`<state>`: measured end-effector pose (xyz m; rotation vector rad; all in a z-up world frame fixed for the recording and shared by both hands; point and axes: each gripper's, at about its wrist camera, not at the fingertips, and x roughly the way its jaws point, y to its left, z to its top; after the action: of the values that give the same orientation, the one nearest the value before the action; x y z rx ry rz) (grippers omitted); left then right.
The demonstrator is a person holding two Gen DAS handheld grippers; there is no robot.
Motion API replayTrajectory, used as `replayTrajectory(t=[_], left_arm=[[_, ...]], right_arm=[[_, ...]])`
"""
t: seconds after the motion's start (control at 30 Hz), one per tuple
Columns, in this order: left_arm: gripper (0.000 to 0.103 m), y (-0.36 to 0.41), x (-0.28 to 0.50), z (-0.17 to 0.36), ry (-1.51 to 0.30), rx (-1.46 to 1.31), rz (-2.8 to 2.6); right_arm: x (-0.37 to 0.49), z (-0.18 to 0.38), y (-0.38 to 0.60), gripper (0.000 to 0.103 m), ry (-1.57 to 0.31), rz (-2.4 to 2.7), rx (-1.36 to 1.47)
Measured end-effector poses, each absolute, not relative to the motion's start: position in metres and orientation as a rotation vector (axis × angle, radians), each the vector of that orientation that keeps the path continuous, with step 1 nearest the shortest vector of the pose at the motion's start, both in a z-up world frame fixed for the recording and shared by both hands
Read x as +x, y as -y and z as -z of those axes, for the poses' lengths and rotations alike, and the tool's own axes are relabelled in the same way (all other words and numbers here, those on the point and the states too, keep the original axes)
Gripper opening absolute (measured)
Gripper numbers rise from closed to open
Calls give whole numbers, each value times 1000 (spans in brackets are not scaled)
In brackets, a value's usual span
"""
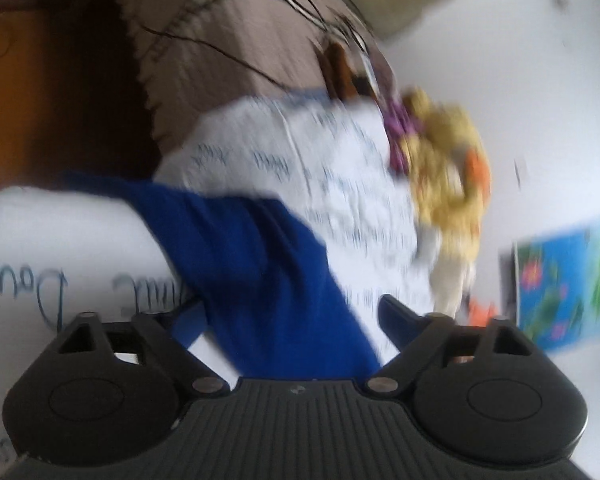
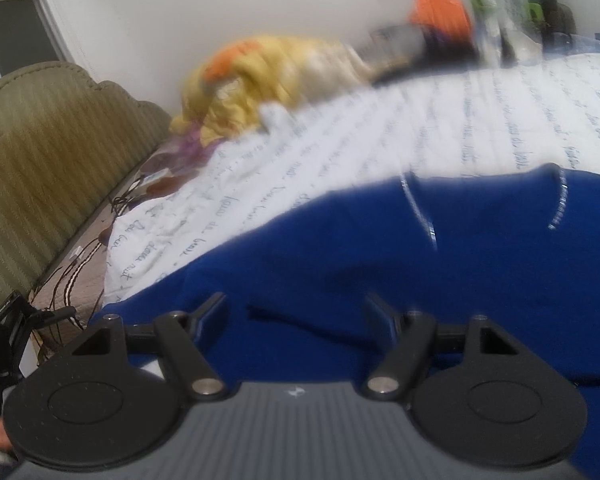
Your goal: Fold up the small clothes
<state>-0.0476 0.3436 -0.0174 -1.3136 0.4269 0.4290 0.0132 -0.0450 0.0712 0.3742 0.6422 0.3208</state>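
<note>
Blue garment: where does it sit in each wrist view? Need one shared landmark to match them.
Left wrist: blue garment runs from centre-left down between the left gripper fingers.
Right wrist: it fills the lower right half, under the right gripper.
Shared landmark: yellow-and-orange clothes pile on the white script-printed sheet.

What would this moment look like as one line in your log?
task: fold clothes | left gripper: open, over blue garment | right gripper: open, over it | surface: bedsheet | views blurred
</note>
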Motion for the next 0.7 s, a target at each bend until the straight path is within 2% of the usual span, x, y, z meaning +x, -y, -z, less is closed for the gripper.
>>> replayTrajectory(t=[0.1,0.13,0.17,0.2,0.27,0.47,0.57,0.63,0.7], left_arm=[[58,-355,-46,19,-395,-1371,-494],[34,-356,-46,18,-401,-1368,-521],[0,-357,-44,17,-418,-1354,-551],[4,-358,-42,16,-440,-1337,-588],[3,-354,-40,12,-450,-1291,-616],[3,-311,-4,-45,-423,-885,-581],[3,-249,27,-91,-399,-595,-389],[3,-176,47,-115,-420,-268,-147],[9,-108,48,-117,-464,-14,84]], right_arm=[[6,-72,53,74,-634,-310,386],[4,-72,56,74,-631,-306,389],[2,-73,59,74,-629,-303,392],[1,-73,62,74,-629,-298,394],[-3,-72,68,74,-631,-282,397],[-13,-64,98,74,-648,-215,430],[-20,-61,119,74,-639,-162,468],[-24,-60,135,74,-630,-126,501],[-27,-60,150,74,-615,-92,527]])
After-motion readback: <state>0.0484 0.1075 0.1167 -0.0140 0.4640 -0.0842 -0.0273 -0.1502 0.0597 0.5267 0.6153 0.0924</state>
